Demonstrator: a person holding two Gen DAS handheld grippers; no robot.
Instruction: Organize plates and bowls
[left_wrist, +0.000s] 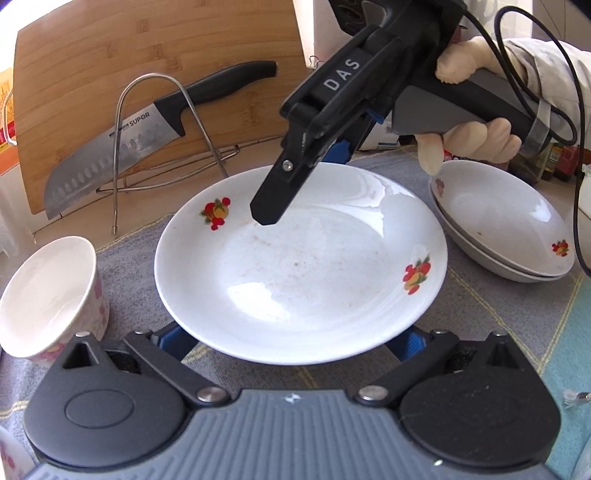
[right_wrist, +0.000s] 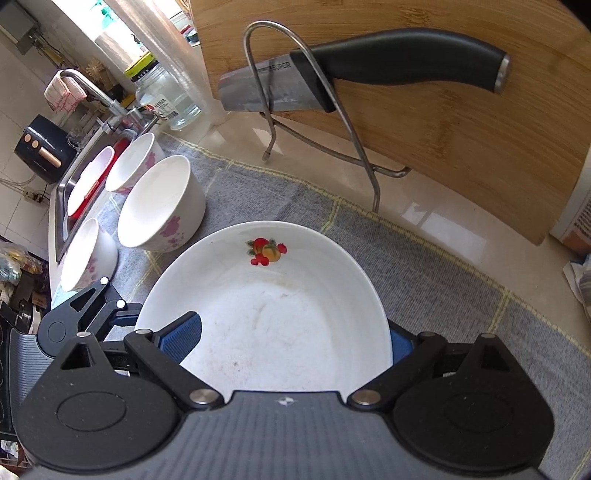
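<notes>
Your right gripper (right_wrist: 291, 343) pinched the fruit plate (right_wrist: 273, 314); left gripper (left_wrist: 291, 343) open underneath. Two plates (left_wrist: 509, 236) stacked; bowls (right_wrist: 162, 203) still loose.

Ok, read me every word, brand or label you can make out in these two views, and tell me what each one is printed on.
"SUPOR": on the knife blade, near the handle; also readable in the right wrist view.
"DAS": white letters on the right gripper, along its black body.
Jar label by the sink: too small to read.
Orange box at the left edge: print too blurred to read.
Plates and bowls: fruit and flower motifs only, no text.
</notes>
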